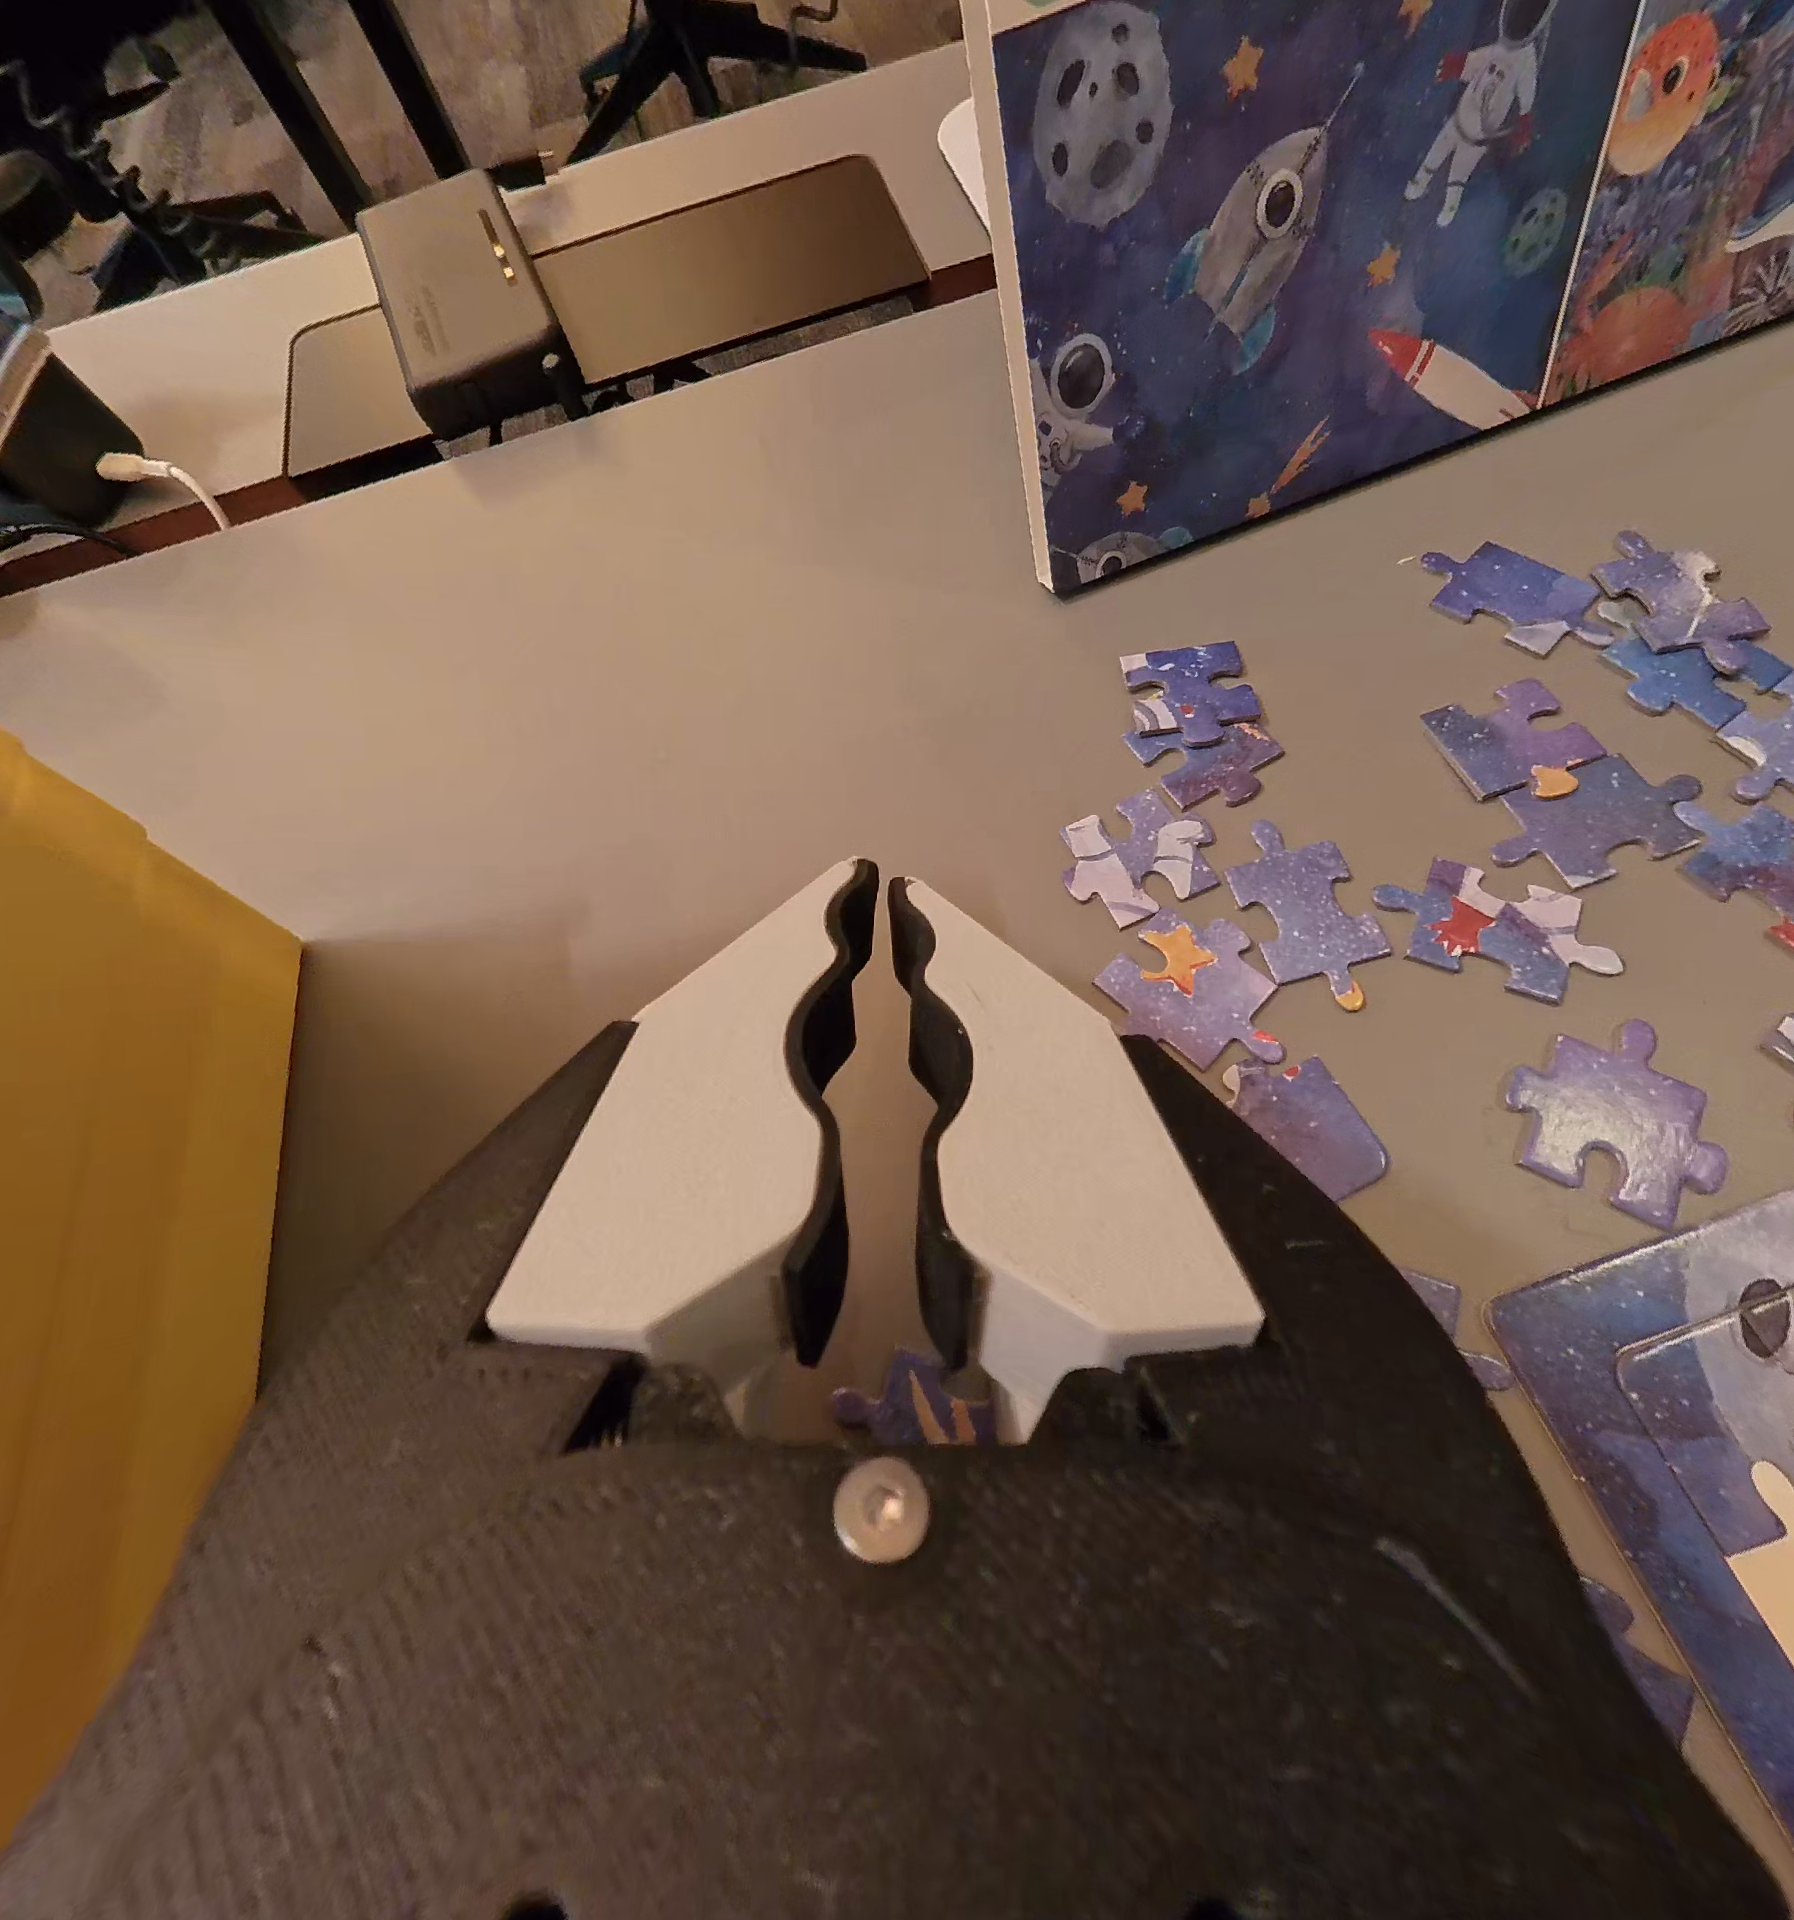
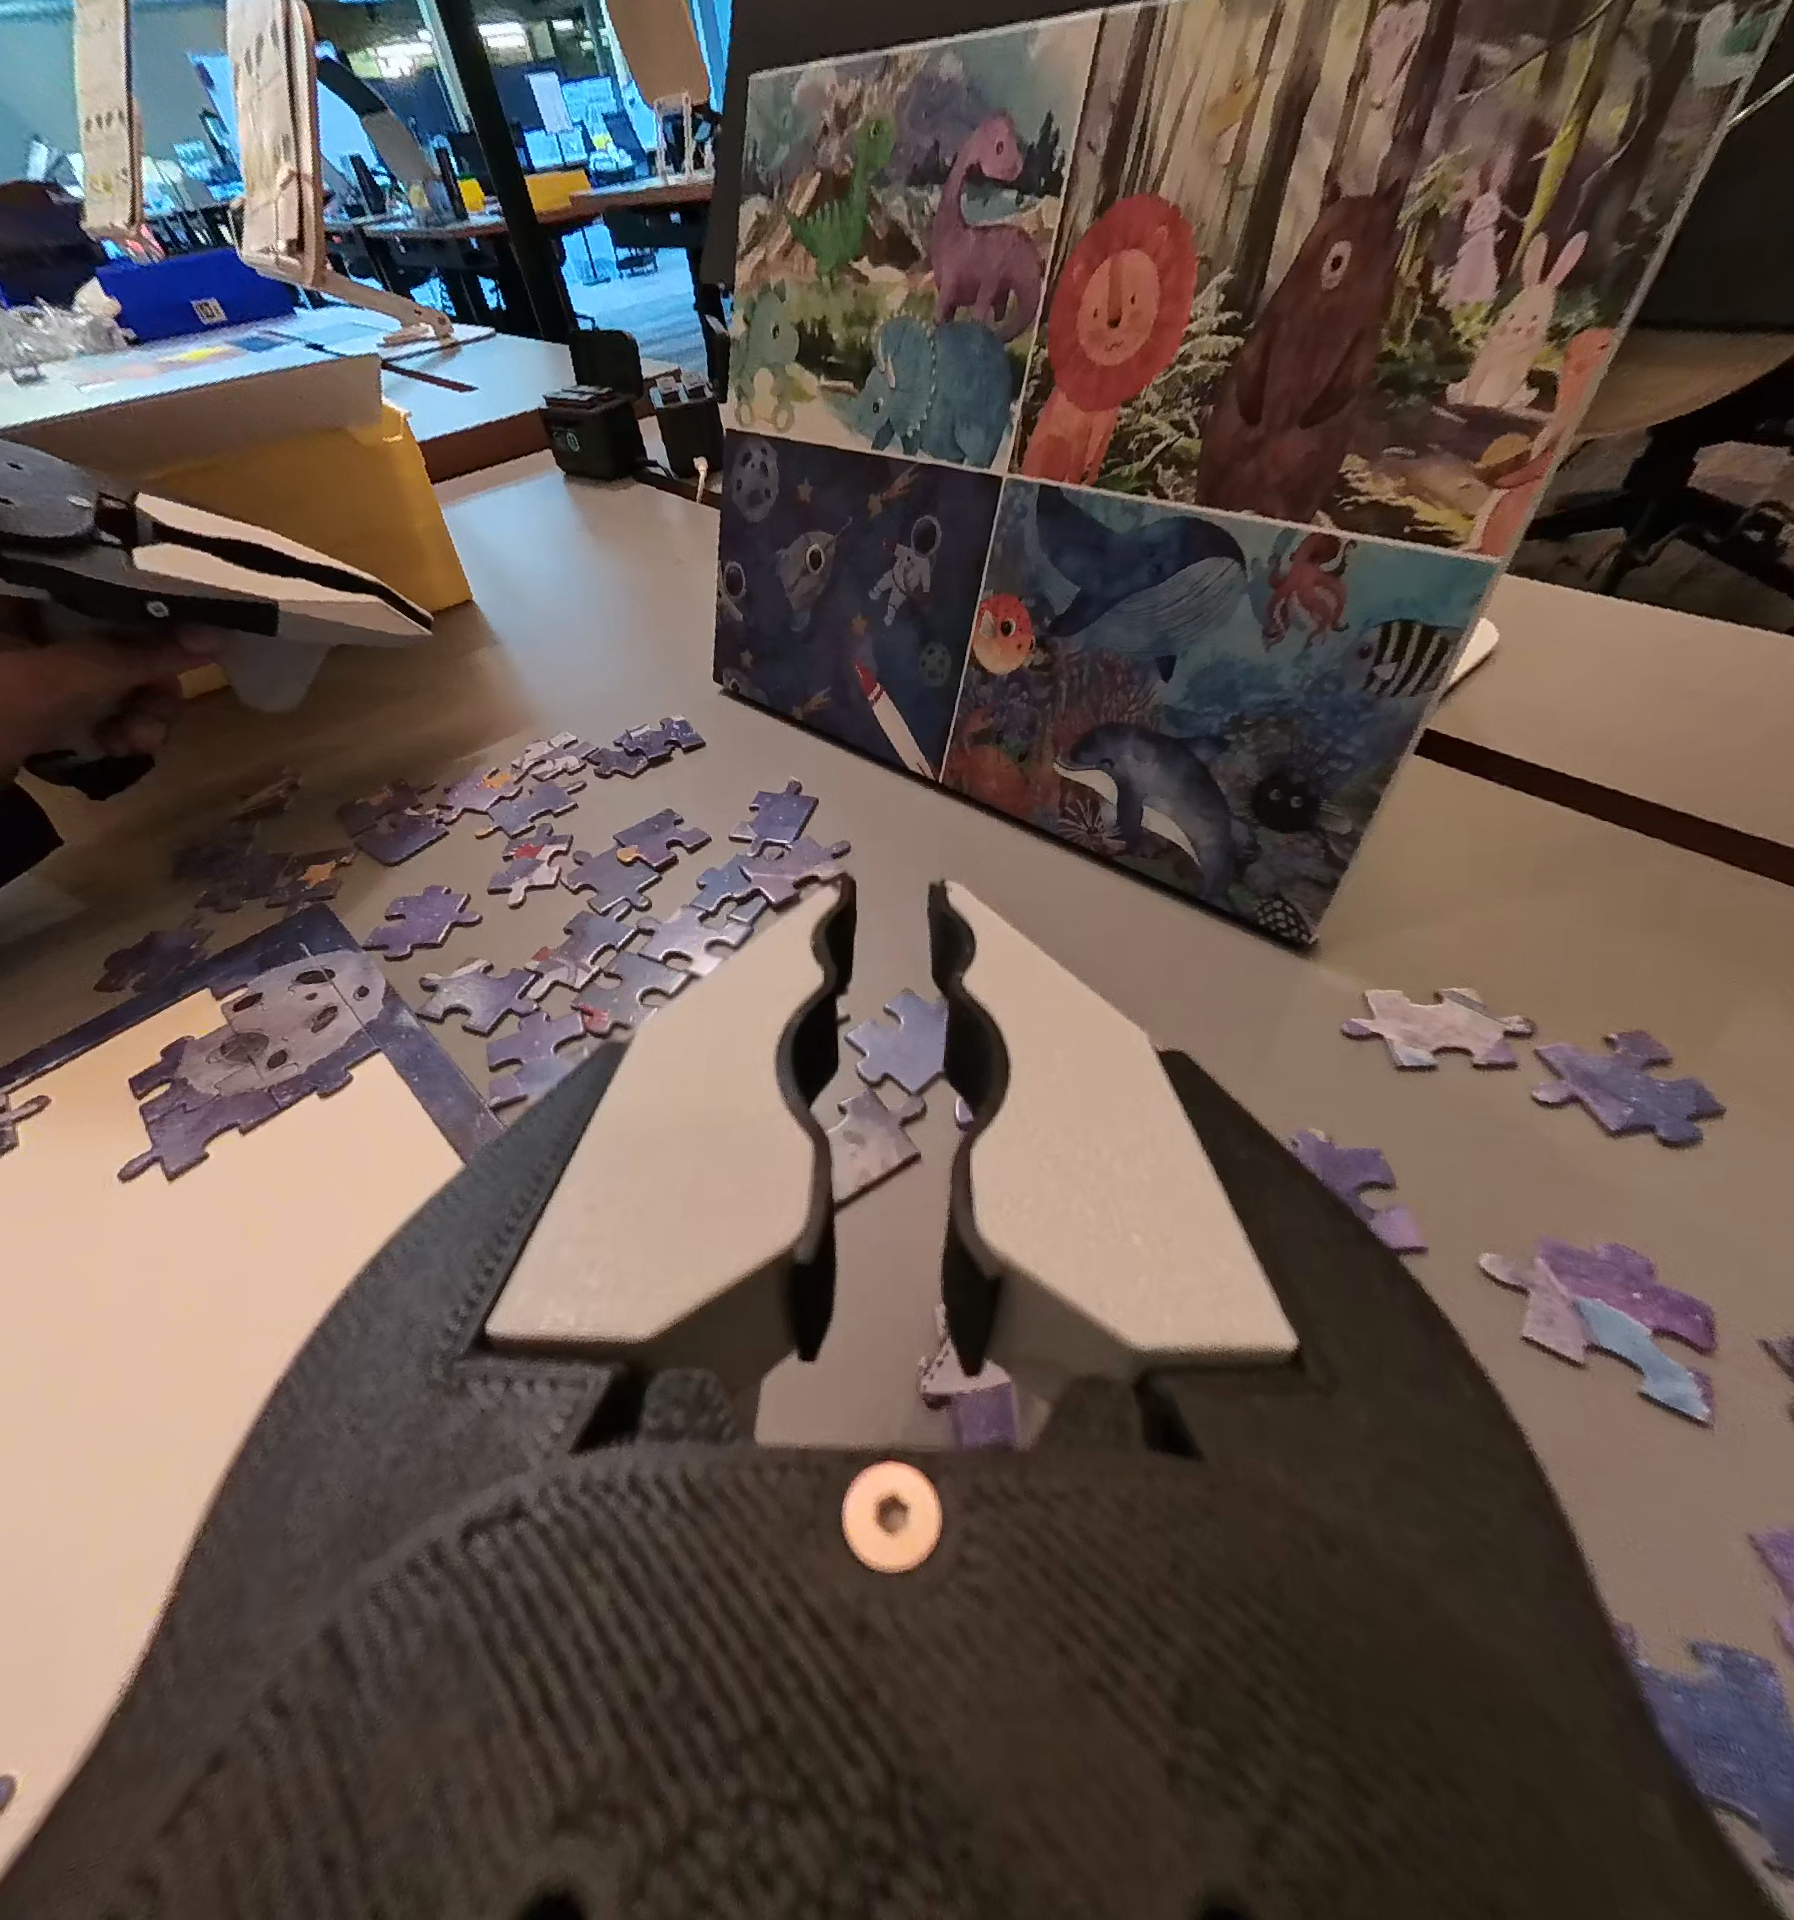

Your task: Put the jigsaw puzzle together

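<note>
My left gripper (image 1: 880,878) is shut with nothing between its pads and hovers over bare grey table (image 1: 664,675), left of several loose blue-purple puzzle pieces (image 1: 1308,914). It also shows in the right wrist view (image 2: 394,613), held by a hand, above the table. My right gripper (image 2: 893,899) is open and empty. It hangs above the table with a blue piece (image 2: 898,1039) lying below, between its fingers but untouched. A heap of loose pieces (image 2: 581,894) lies to its left. The puzzle board (image 2: 145,1195) with a joined moon section sits at the near left.
A picture box (image 2: 1132,499) with space, sea, dinosaur and forest scenes stands upright at the back; it also shows in the left wrist view (image 1: 1288,260). More pieces (image 2: 1620,1101) lie at the right. A yellow container (image 1: 72,1039) stands at the left. A dark device (image 1: 467,301) sits behind. There is about 35 centimeters between the tips of the two grippers.
</note>
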